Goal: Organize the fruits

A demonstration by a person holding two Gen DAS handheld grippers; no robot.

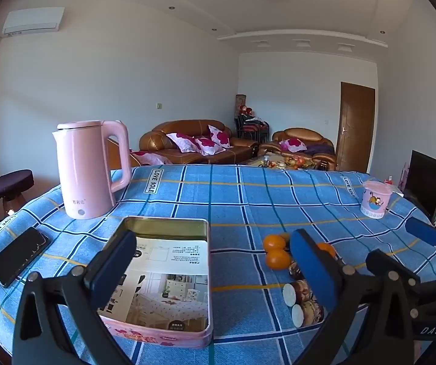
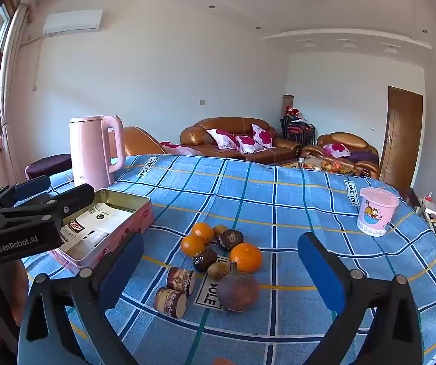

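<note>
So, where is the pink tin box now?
The pink tin box lies open on the blue checked cloth, left of the fruit pile and just in front of the pink kettle.

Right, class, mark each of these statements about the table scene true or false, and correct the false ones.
1. The pink tin already holds oranges. False: only printed paper lies in it; the oranges sit on the tablecloth.
2. Both grippers are open and empty. True: the left gripper and the right gripper hold nothing.
3. The pink kettle stands upright beyond the tin. True.
4. The phone lies inside the tin. False: it lies on the cloth, left of the tin.
5. The pink cup is tipped over among the fruit. False: it stands upright, apart, at the right.
</note>
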